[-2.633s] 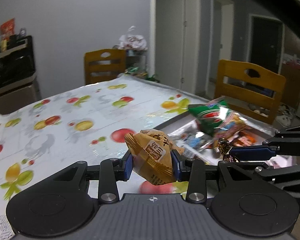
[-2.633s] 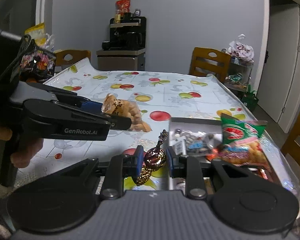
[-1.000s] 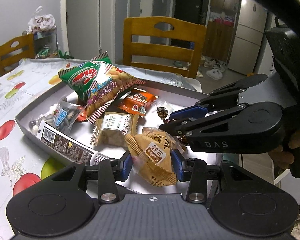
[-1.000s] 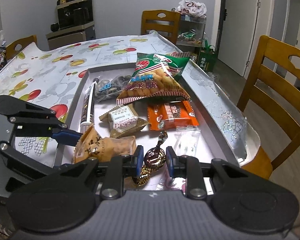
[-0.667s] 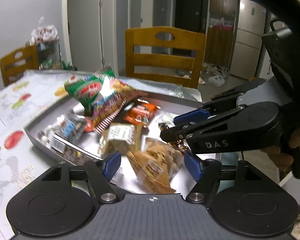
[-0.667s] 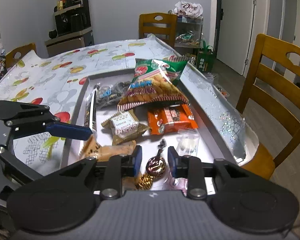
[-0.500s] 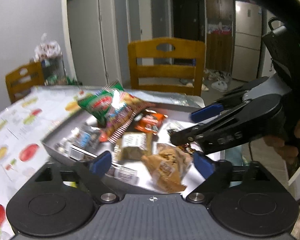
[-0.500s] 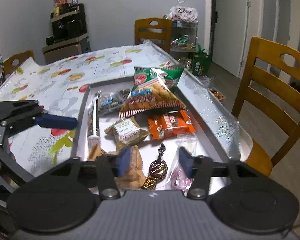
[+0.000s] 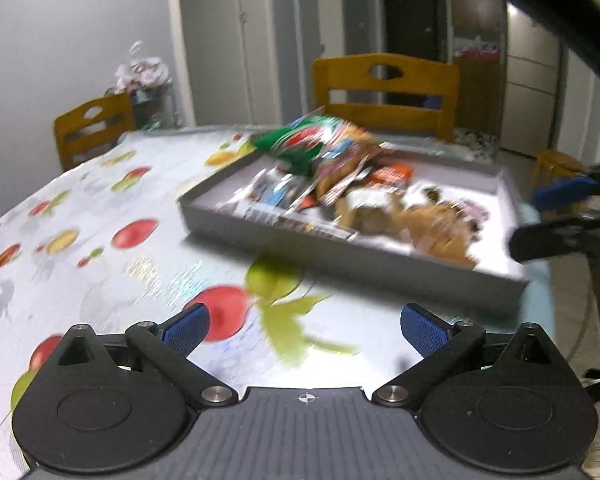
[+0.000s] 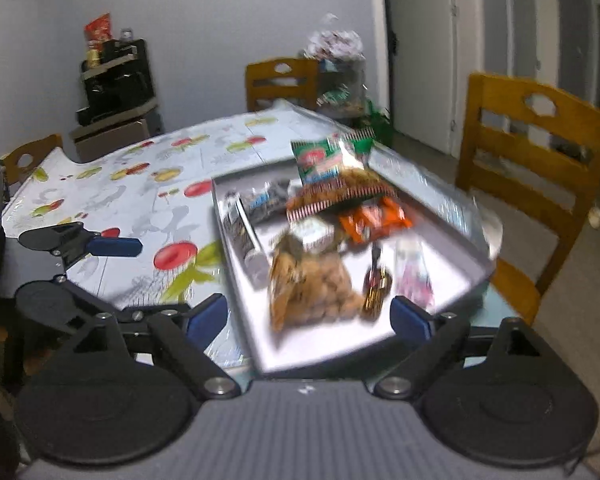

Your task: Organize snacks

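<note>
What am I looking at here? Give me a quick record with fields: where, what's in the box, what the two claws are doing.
Place: table with fruit-print cloth
Container: shallow grey tray
Contents: green-topped cracker bag, orange packet, tan pastry packet, gold-wrapped candy
Left claw: open, empty
Right claw: open, empty
Image: blurred
</note>
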A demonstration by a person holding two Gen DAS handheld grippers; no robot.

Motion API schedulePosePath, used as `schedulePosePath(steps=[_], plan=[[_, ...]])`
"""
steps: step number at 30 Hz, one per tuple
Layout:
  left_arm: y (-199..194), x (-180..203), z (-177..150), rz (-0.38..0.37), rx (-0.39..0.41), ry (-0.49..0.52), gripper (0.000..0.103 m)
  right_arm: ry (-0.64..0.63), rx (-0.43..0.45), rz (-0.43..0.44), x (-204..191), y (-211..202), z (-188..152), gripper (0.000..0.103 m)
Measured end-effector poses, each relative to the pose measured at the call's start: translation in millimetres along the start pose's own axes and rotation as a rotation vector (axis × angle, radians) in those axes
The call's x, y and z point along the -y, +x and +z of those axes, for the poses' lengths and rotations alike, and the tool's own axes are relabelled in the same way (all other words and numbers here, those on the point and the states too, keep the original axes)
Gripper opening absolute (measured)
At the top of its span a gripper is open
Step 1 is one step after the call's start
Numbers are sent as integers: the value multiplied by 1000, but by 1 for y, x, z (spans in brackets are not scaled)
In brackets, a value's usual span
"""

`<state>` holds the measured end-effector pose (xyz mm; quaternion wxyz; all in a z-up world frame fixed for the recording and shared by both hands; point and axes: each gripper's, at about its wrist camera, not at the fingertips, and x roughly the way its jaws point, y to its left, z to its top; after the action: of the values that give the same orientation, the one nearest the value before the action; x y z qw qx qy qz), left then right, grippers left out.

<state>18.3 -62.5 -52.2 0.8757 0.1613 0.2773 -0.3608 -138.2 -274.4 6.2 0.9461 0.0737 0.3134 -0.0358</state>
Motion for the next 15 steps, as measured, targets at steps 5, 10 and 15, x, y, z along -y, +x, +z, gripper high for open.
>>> schedulePosePath(steps=[5,10,15], plan=[[0,-10,-4,-11,0,-39,103,64,-91,-69,-6,3,-11,94],[2,-10,-6,-26,-18,-41,103,26,-166,-89,-19,14,-18,95],[5,-9,-8,-15,-38,-42,103,16,-231,-92,-28,27,-23,95]])
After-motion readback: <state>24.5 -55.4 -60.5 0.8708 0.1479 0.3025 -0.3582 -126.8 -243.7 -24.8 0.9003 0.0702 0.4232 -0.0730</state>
